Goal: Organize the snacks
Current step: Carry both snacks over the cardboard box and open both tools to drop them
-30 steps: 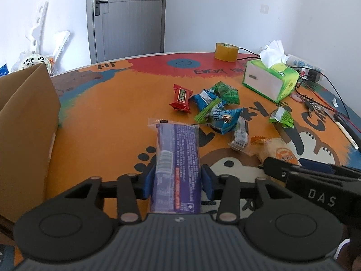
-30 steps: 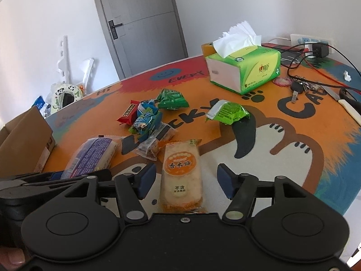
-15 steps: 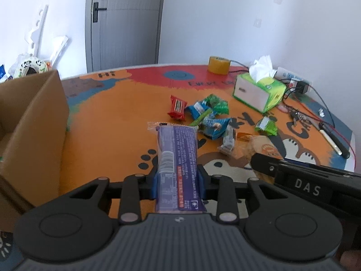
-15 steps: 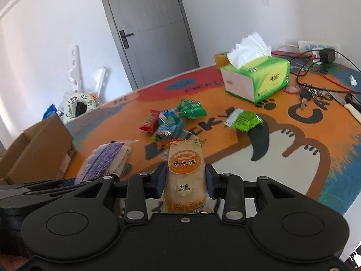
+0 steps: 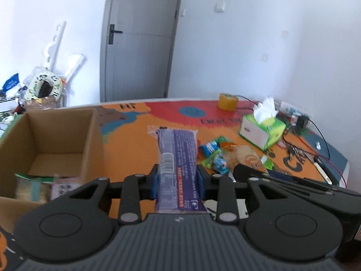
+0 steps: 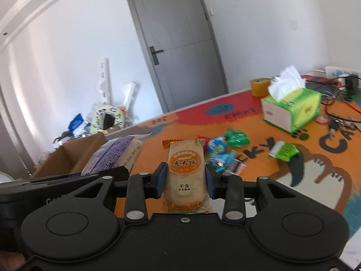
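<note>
Left wrist view: my left tool [image 5: 178, 177] is clamped on a purple snack packet [image 5: 177, 158] that sticks out toward mid-frame, held above the table [image 5: 135, 144]. At left an open cardboard box [image 5: 56, 140] holds a few packets. Loose snacks [image 5: 214, 155] lie at right of centre.

Right wrist view: my right tool [image 6: 186, 181] is clamped on an orange rice cracker packet [image 6: 186, 169], lifted off the table. At right a tissue box [image 6: 293, 110] sits behind the scattered snacks.

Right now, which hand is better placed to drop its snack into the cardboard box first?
Left. The left gripper, shut on the purple packet, is right beside the open cardboard box; the right gripper is farther away.
</note>
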